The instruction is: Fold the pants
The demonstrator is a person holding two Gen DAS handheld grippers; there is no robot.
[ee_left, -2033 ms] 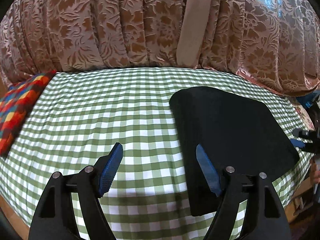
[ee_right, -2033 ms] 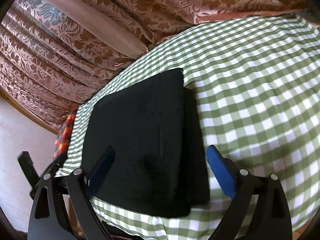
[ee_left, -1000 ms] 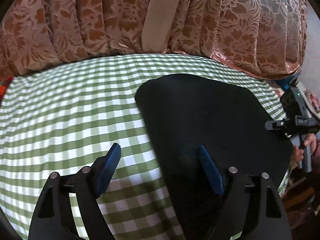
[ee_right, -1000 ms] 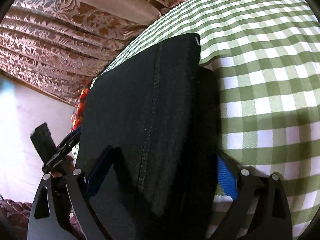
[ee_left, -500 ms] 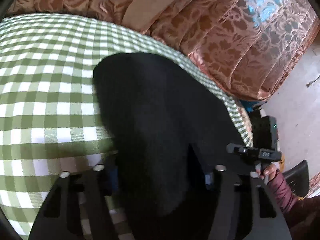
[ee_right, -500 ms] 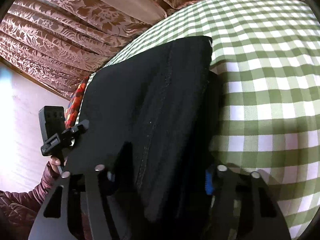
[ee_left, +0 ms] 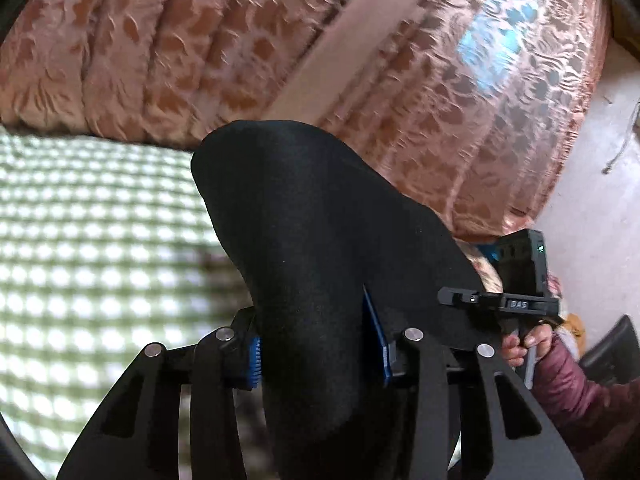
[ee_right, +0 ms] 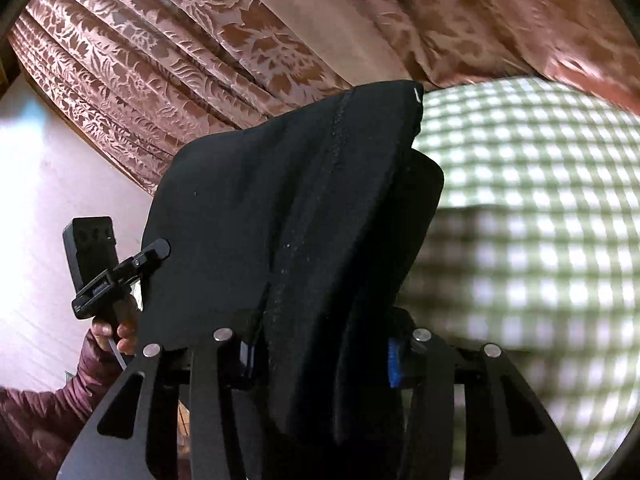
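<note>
Pants (ee_left: 320, 248), folded and black, are pinched at the near edge by the left gripper (ee_left: 318, 354) and the right gripper (ee_right: 320, 354), raised off the checked tablecloth (ee_left: 80, 240). The bundle's long axis is seen running away from both grippers toward the table's far edge, neither judged nearer.

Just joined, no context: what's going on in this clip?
A person is folding black pants over a green checked tablecloth, one handheld gripper per hand. The left gripper and the right gripper each have their jaws shut on the folded bundle, which looks lifted off the cloth. Patterned curtains hang behind.
</note>
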